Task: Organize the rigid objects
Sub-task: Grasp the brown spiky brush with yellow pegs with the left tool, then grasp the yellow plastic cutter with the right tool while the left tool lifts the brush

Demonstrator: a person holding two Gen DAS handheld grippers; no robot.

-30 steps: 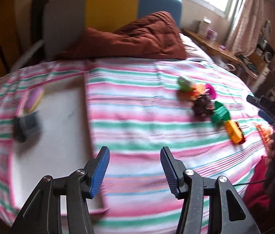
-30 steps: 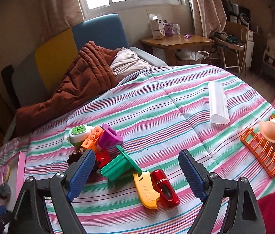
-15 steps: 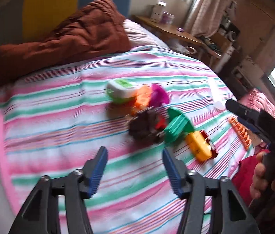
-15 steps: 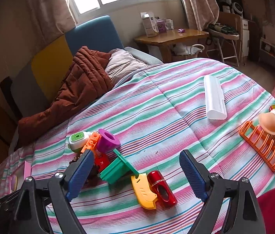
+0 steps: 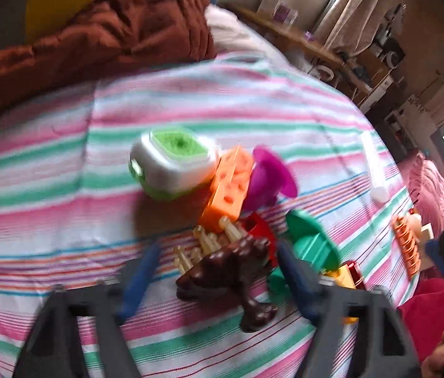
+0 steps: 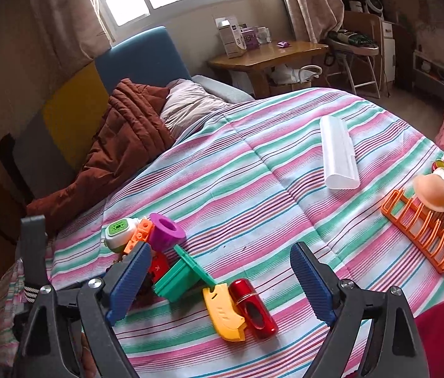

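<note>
A heap of toys lies on the striped bedspread (image 5: 64,208). In the left wrist view a brown dinosaur (image 5: 231,272) sits between the fingers of my left gripper (image 5: 218,271), whose jaws are closing without pressing on it. Behind it lie a white-green device (image 5: 174,163), an orange block (image 5: 231,186), a purple cup (image 5: 269,179) and a green piece (image 5: 311,242). My right gripper (image 6: 221,247) hangs open above the bed. A yellow piece (image 6: 223,312), a red capsule (image 6: 255,308) and the green piece (image 6: 181,277) lie below it, untouched.
An orange rack (image 6: 420,230) and a peach cup (image 6: 431,192) lie at the bed's right edge, and a white translucent case (image 6: 338,154) lies farther back. A brown quilt (image 6: 121,145) is bunched at the headboard. A wooden side table (image 6: 269,53) stands beyond the bed.
The left gripper has swung right from a white tray to the toy heap and dropped lower, so the dinosaur now sits between its fingers. The right gripper's view has barely shifted.
</note>
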